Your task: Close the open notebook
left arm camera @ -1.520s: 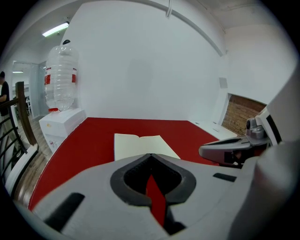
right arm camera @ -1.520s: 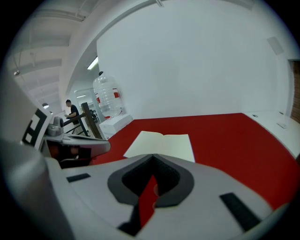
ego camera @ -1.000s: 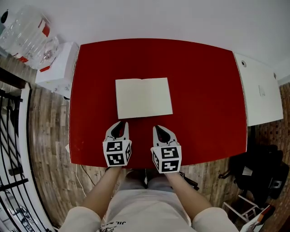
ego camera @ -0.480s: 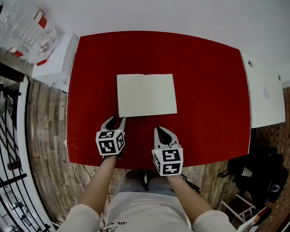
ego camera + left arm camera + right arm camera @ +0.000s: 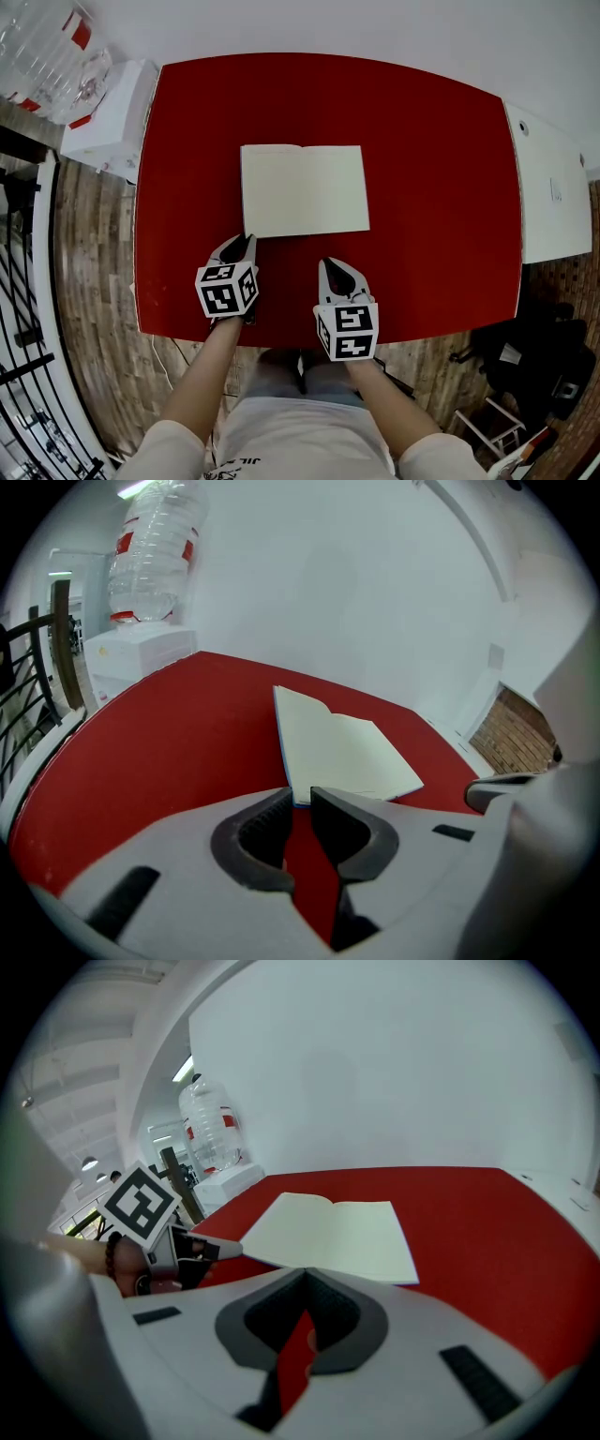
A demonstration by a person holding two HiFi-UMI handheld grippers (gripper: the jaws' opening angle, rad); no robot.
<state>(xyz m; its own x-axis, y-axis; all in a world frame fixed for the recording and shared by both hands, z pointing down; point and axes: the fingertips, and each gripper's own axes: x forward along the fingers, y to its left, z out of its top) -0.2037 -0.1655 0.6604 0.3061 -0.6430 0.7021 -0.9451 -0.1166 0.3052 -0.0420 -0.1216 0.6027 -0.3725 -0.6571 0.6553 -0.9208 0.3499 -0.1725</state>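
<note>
1. Head view: the open notebook (image 5: 305,190) lies flat near the middle of the red table (image 5: 431,141), blank cream pages up, its spine running away from the person.
2. The left gripper (image 5: 246,240) is at the notebook's near left corner, its tips just beside the page edge.
3. Left gripper view: its jaws have just been closing and stand a narrow slit apart. Only red tabletop shows between them, and the notebook's corner lies just past the tips.
4. The right gripper (image 5: 330,266) points at the notebook's near edge but stays apart from it.
5. Right gripper view: its jaw tips are pressed together, pinching nothing.
6. A clear water bottle (image 5: 52,56) lies past the table's far left corner.
</note>
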